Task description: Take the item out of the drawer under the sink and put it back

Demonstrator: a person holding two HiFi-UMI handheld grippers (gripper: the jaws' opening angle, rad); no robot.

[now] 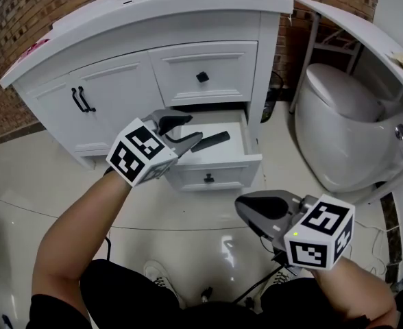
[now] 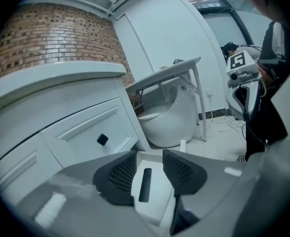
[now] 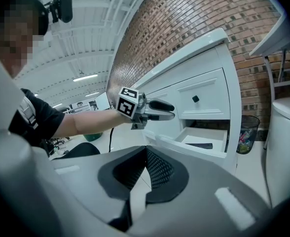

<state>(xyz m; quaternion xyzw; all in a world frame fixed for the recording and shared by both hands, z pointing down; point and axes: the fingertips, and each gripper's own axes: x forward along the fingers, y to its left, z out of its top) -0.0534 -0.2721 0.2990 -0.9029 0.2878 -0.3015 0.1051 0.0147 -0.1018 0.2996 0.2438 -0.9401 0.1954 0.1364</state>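
Observation:
The lower drawer (image 1: 215, 166) under the sink stands pulled out. A black remote-shaped item (image 1: 210, 141) lies flat on its white floor, also seen in the left gripper view (image 2: 145, 184) and the right gripper view (image 3: 199, 145). My left gripper (image 1: 193, 129) hovers over the drawer's left side with its jaws open and nothing pressed between them. In its own view the item shows below the gap of the gripper (image 2: 149, 158), apart from both pads. My right gripper (image 1: 241, 208) hangs low to the right, away from the drawer, shut and empty (image 3: 146, 152).
The white vanity has a closed upper drawer with a black knob (image 1: 202, 77) and doors with black handles (image 1: 81, 99). A white toilet (image 1: 338, 129) stands right of it under a curved white counter. A bin (image 3: 244, 132) sits between them. Cables lie on the glossy floor (image 1: 256, 290).

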